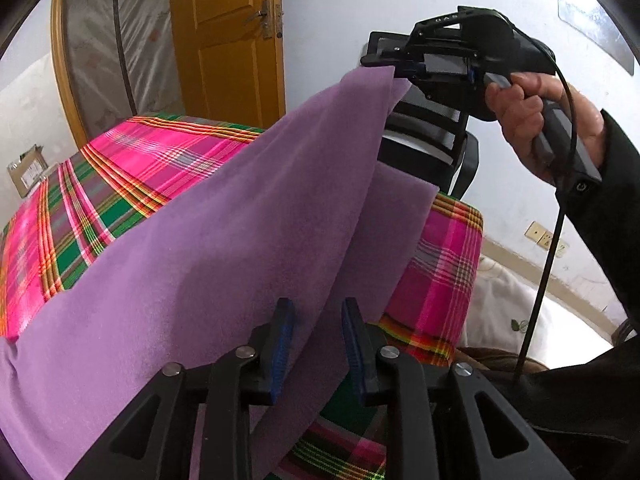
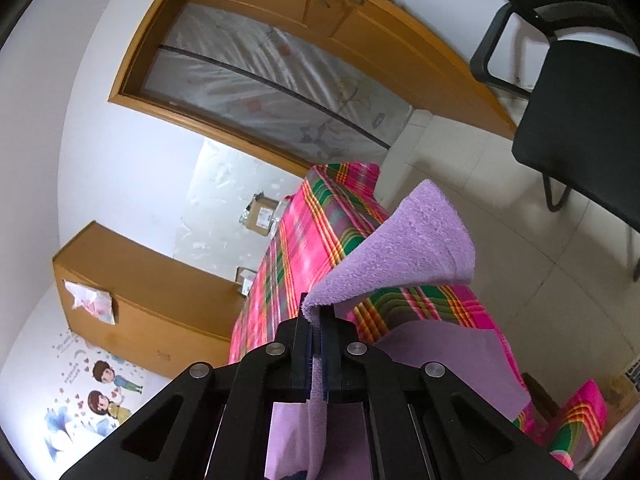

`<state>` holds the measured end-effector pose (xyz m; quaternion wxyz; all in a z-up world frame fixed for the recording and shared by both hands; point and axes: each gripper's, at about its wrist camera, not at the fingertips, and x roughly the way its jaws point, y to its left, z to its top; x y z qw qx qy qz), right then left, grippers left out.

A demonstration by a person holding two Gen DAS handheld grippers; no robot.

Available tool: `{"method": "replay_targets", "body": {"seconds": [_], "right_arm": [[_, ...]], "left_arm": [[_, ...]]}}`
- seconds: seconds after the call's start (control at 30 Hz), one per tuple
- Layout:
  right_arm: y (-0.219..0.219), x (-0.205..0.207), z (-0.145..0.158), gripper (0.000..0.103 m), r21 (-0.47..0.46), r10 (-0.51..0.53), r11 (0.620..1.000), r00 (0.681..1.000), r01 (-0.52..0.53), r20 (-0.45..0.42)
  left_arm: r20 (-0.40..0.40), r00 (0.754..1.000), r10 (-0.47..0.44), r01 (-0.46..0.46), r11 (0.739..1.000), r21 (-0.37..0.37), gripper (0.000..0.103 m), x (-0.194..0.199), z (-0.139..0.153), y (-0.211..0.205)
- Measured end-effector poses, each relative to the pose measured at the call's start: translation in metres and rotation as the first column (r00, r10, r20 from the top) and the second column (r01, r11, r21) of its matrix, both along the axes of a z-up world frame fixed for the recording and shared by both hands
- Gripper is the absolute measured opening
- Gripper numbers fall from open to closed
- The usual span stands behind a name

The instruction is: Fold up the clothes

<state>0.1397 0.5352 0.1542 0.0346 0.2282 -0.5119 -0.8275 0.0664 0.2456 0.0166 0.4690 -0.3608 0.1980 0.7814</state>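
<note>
Lifting the purple cloth (image 1: 208,240) above the plaid bench (image 1: 132,176), we clench one corner in our right claw (image 2: 318,336) so it hangs straight, while our left claw (image 1: 318,344) straddles the edge, released.

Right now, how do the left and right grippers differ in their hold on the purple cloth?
The left gripper has its jaws apart, with a fold of the purple cloth passing loosely between them; the right gripper has its jaws closed, pinching a cloth edge. The left sits low near the plaid bedcover; the right is raised higher. Both have black frames and blue pads.
</note>
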Motion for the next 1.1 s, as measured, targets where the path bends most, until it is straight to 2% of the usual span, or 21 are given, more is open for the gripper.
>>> {"method": "replay_targets", "body": {"seconds": [0.07, 0.13, 0.4, 0.53, 0.67, 0.83, 0.93, 1.0, 1.1], "right_arm": [[0.001, 0.0, 0.0, 0.003, 0.003, -0.002, 1.0, 1.0, 0.002, 0.0], [0.002, 0.001, 0.0, 0.003, 0.006, -0.007, 1.0, 1.0, 0.007, 0.001], [0.003, 0.008, 0.013, 0.003, 0.022, -0.007, 1.0, 0.999, 0.007, -0.032], [0.003, 0.023, 0.018, 0.003, 0.053, -0.01, 0.999, 0.999, 0.012, -0.036], [0.011, 0.039, -0.021, 0.003, 0.014, -0.037, 0.999, 0.997, 0.037, 0.067], [0.02, 0.051, -0.092, 0.008, -0.144, -0.046, 0.986, 0.97, 0.082, 0.238], [0.024, 0.057, -0.113, 0.02, -0.214, -0.047, 0.971, 0.966, 0.104, 0.255], [0.026, 0.057, -0.115, 0.026, -0.23, -0.058, 0.966, 0.968, 0.117, 0.246], [0.03, 0.055, -0.113, 0.027, -0.24, -0.08, 0.961, 0.971, 0.135, 0.225]], "left_arm": [[0.011, 1.0, 0.011, -0.012, 0.999, 0.03, 0.005, -0.004, 0.006, -0.005], [0.031, 0.999, 0.022, -0.024, 0.997, 0.078, 0.004, -0.007, 0.015, -0.013], [0.027, 0.999, 0.022, -0.027, 0.981, 0.192, 0.003, -0.007, 0.052, -0.033], [0.065, 0.998, -0.015, 0.001, 0.977, 0.215, 0.003, 0.0, 0.053, -0.034], [0.123, 0.991, -0.048, 0.025, 0.984, 0.176, 0.003, 0.003, 0.031, -0.027], [0.202, 0.977, -0.063, 0.039, 0.992, 0.121, 0.003, 0.002, 0.005, -0.019], [0.211, 0.975, -0.067, 0.041, 0.991, 0.126, 0.003, 0.002, 0.004, -0.018], [0.218, 0.974, -0.066, 0.039, 0.991, 0.128, 0.003, -0.001, 0.003, -0.018], [0.228, 0.972, -0.063, 0.033, 0.991, 0.132, 0.003, -0.004, 0.001, -0.019]]}}
